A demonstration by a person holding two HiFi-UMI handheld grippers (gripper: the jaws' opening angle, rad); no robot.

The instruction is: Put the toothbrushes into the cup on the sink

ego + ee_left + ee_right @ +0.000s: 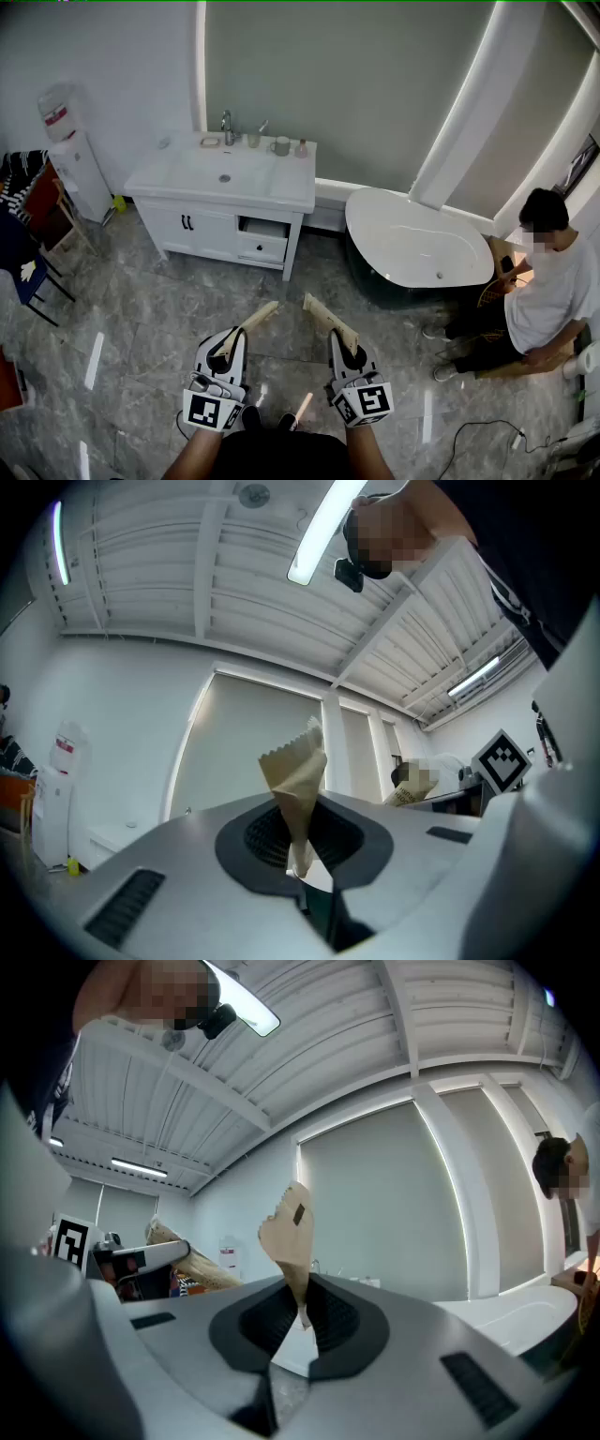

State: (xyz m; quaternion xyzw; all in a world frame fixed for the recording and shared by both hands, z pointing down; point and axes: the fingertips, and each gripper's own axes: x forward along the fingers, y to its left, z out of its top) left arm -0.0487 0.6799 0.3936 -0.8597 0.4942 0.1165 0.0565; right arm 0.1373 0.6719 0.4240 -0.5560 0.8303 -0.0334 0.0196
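In the head view we stand on the floor, well apart from the sink (272, 187), which is on the far left. The cup (280, 145) sits on the sink's far edge, right of the tap (226, 127). The left gripper (228, 349) and right gripper (349, 352) are near us. Each carries a brown paper packet pointing toward the far side. We take these packets for the wrapped toothbrushes: the left toothbrush (253, 323) and the right toothbrush (328, 319). Their far tips lean toward each other without touching.

In the left gripper view, the fingers are closed on the bottom end of the left toothbrush (295, 780). Most of the packet stands free above them, tilted slightly right.

In the right gripper view, the fingers are likewise clamped on the low end of the right toothbrush (289, 1237). Its serrated top rises clear of them.

We judge that the step in hand is carrying both to the sink. To do it well, we should keep both grips firm and walk up close. We should keep the packets apart so they do not knock together. Each is held only by its end and could swing. At the cup, we would do one at a time: tip the free end down over the mouth, lower it inside, then let go.
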